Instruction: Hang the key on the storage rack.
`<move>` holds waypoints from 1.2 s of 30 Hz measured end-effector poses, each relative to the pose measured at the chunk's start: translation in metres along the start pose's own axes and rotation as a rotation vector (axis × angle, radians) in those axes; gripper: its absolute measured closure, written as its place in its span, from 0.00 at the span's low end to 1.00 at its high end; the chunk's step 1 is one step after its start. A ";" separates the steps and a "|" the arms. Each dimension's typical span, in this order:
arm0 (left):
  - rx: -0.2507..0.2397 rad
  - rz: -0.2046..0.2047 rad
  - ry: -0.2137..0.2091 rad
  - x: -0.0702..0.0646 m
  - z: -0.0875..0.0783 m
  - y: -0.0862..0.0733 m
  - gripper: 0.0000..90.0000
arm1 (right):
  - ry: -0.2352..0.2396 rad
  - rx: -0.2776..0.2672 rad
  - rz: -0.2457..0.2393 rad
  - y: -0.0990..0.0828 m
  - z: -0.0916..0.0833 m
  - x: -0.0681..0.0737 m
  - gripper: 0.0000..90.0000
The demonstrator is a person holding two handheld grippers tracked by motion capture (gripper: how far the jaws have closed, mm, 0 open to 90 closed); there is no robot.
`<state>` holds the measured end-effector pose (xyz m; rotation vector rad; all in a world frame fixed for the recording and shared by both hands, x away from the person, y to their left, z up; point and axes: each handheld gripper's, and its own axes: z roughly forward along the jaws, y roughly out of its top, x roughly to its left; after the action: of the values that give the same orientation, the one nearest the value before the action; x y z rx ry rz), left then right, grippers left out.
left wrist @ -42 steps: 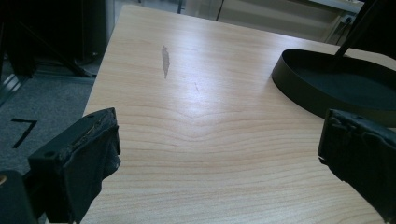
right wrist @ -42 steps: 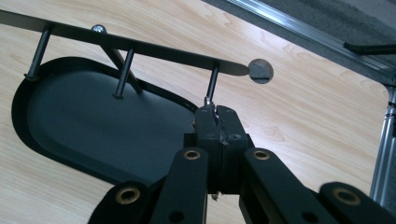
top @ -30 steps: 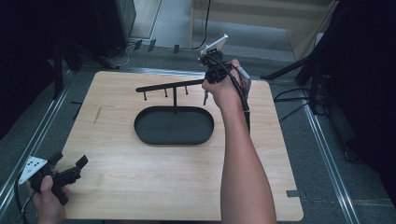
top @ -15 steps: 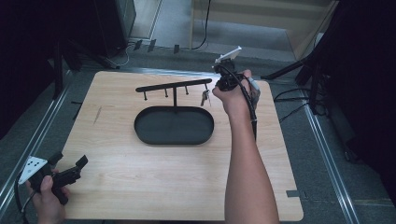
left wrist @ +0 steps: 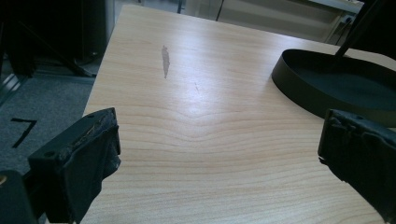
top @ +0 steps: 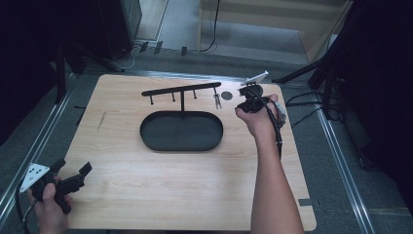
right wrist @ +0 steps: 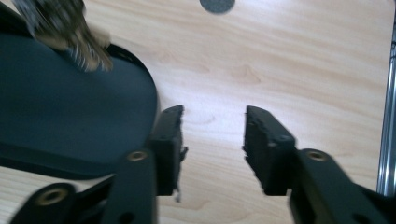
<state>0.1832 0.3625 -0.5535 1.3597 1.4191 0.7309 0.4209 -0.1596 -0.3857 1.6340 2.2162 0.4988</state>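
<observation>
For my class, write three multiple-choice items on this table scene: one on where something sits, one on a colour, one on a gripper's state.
1. Where do the keys hang?
A. the rack's right end
B. in the tray
C. the table's left edge

2. What colour is the oval tray?
A. white
B. black
C. red

3. How is the right gripper?
A. shut on the keys
B. shut on nothing
C. open

Answers: 1 A, the keys dangle from the rack near its right end; 2 B, the tray is black in every view; 3 C, bare wood shows between its jaws.

Right gripper (top: 247,97) hovers near the counter's (top: 146,195) far right corner, beside keys (top: 217,100) dangling off the rack (top: 181,91); left gripper (top: 73,181) at the near left corner.
</observation>
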 end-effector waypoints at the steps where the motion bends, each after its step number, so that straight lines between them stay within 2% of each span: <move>1: 0.000 0.000 0.000 0.000 0.000 0.000 0.00 | -0.010 0.015 0.005 -0.007 0.004 -0.005 0.49; 2: 0.000 0.000 0.000 0.000 0.000 0.000 0.00 | -0.010 0.015 0.005 -0.007 0.004 -0.005 0.49; 3: -0.001 0.002 0.000 0.000 0.000 0.000 0.00 | -0.018 0.023 0.025 -0.015 0.008 -0.010 0.39; 4: -0.001 0.002 0.000 0.000 0.000 0.000 0.00 | -0.018 0.023 0.025 -0.015 0.008 -0.010 0.39; 5: -0.002 0.003 0.000 0.000 0.000 0.000 0.00 | -0.029 0.035 0.040 -0.024 0.013 -0.017 0.27; 6: -0.002 0.003 0.000 0.000 0.000 0.000 0.00 | -0.029 0.035 0.040 -0.024 0.013 -0.017 0.27; 9: -0.001 0.006 0.003 -0.001 0.000 0.000 0.00 | -0.079 0.068 0.065 -0.042 0.023 -0.028 0.14; 12: -0.002 0.005 0.003 -0.001 0.000 0.000 0.00 | -0.070 0.071 0.090 -0.050 0.027 -0.034 0.10; 14: -0.002 0.005 0.002 -0.001 0.000 0.000 0.00 | -0.061 0.084 0.107 -0.062 0.032 -0.042 0.02; 19: -0.001 0.010 0.002 -0.001 0.000 0.000 0.00 | -0.041 0.091 0.131 -0.079 0.037 -0.050 0.00; 21: -0.003 0.008 0.001 -0.001 0.000 0.000 0.00 | -0.037 0.085 0.126 -0.095 0.040 -0.055 0.00; 22: -0.003 0.008 0.001 -0.001 0.000 0.000 0.00 | -0.037 0.085 0.126 -0.095 0.040 -0.055 0.00; 25: -0.004 0.008 0.003 -0.001 0.000 0.000 0.00 | -0.021 0.058 0.155 -0.115 0.042 -0.064 0.00; 26: -0.004 0.008 0.003 -0.001 0.000 0.000 0.00 | -0.021 0.058 0.155 -0.115 0.042 -0.064 0.00; 31: -0.002 0.011 0.004 -0.001 0.000 0.000 0.00 | -0.006 0.030 0.176 -0.141 0.046 -0.073 0.00; 33: -0.002 0.010 0.004 -0.001 0.000 0.000 0.00 | -0.002 0.000 0.194 -0.155 0.047 -0.078 0.00; 36: -0.001 0.014 0.005 -0.001 0.000 0.000 0.00 | 0.015 -0.016 0.203 -0.165 0.049 -0.082 0.00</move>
<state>0.1824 0.3612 -0.5533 1.3692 1.4137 0.7444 0.3284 -0.2801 -0.5008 1.8631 2.0609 0.5818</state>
